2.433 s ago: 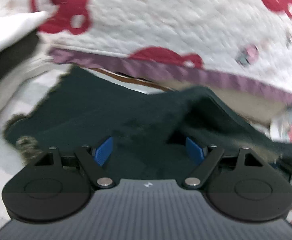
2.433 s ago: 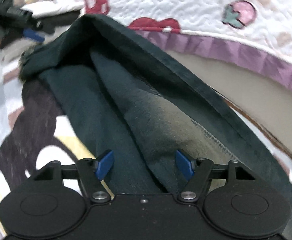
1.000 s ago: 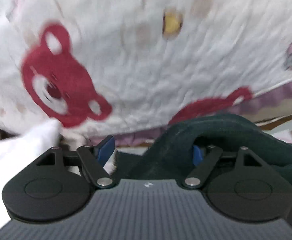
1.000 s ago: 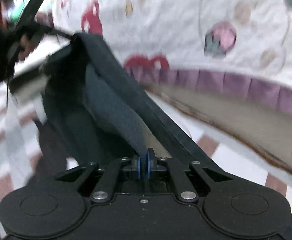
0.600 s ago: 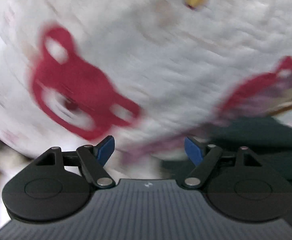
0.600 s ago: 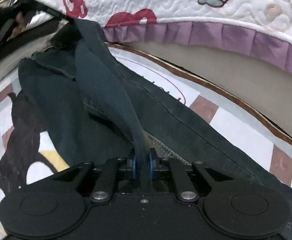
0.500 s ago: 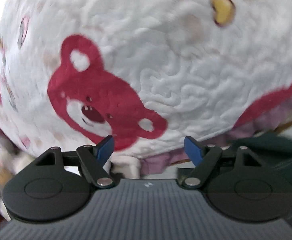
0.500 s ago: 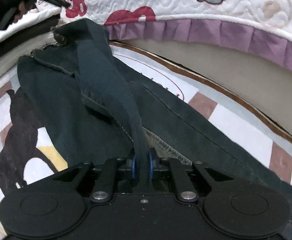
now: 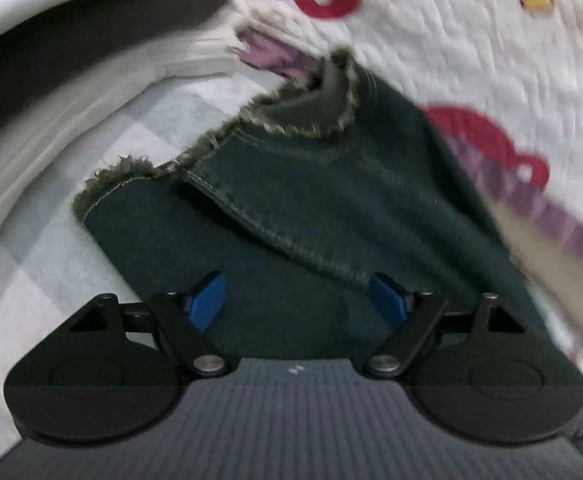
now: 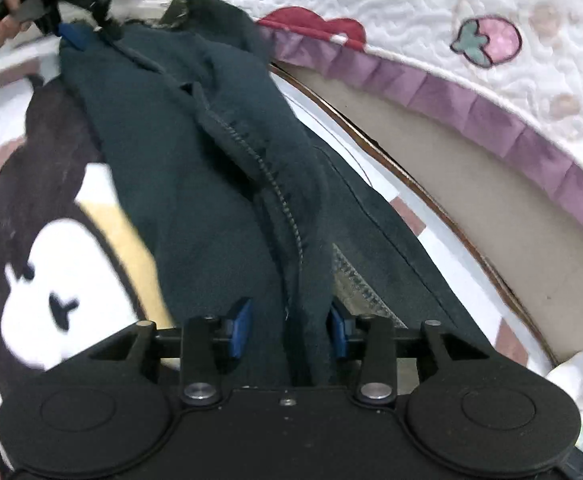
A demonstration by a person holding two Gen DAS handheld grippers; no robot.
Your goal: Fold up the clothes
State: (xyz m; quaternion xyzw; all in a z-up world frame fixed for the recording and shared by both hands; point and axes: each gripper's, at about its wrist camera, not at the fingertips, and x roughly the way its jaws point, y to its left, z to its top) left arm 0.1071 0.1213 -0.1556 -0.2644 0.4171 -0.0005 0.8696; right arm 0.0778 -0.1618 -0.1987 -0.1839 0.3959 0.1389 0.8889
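Landmark: dark jeans (image 9: 331, 208), frayed hem (image 9: 315, 120) at their far end.
Hand-held gripper: left hand-held gripper (image 9: 297, 300) just over the jeans' near part, blue pads spread apart, nothing between them.
Under the jeans: pale checked mat (image 9: 71, 240).
Beyond and right of the jeans: white quilt (image 9: 471, 52) with red bears, purple ruffle (image 9: 551, 216).

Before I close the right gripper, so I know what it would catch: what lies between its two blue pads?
In the right wrist view, a bunched fold of the dark jeans runs between the open right gripper pads.
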